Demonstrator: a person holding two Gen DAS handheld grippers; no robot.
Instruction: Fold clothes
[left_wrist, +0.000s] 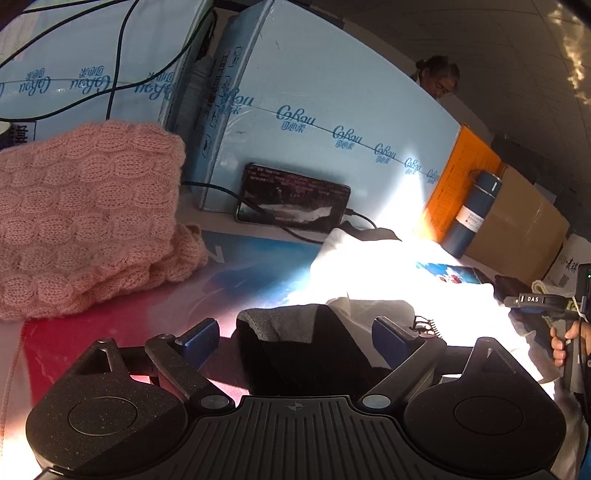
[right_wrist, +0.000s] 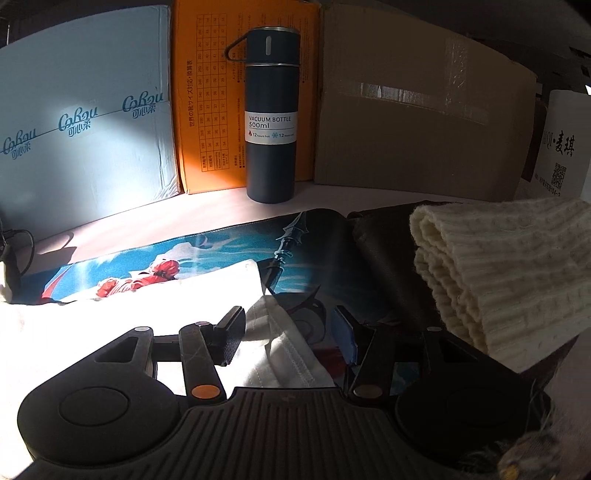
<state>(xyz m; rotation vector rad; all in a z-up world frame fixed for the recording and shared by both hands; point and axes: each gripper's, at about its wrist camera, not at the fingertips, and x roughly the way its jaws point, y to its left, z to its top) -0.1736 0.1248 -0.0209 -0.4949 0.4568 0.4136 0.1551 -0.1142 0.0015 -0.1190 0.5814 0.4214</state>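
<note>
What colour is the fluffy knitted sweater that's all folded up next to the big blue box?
Pink sweater, with a cable-knit pattern; the left wrist view shows it best.

Ahead and left of the left gripper (left_wrist: 293, 341), a pink sweater (left_wrist: 85, 218) is fuzzy cable-knit wool. The gripper's body is matt black ribbed plastic. A phone (left_wrist: 293, 199) beyond it has a glossy glass face. Under the right gripper (right_wrist: 291, 338), white cloth (right_wrist: 288, 354) is smooth with a stitched hem; to its right, a cream knit (right_wrist: 506, 269) is thick and ribbed. The bottle (right_wrist: 271, 114) ahead is matt with metal rims. A box (right_wrist: 417, 122) beside it is plain cardboard with shiny tape.
</note>
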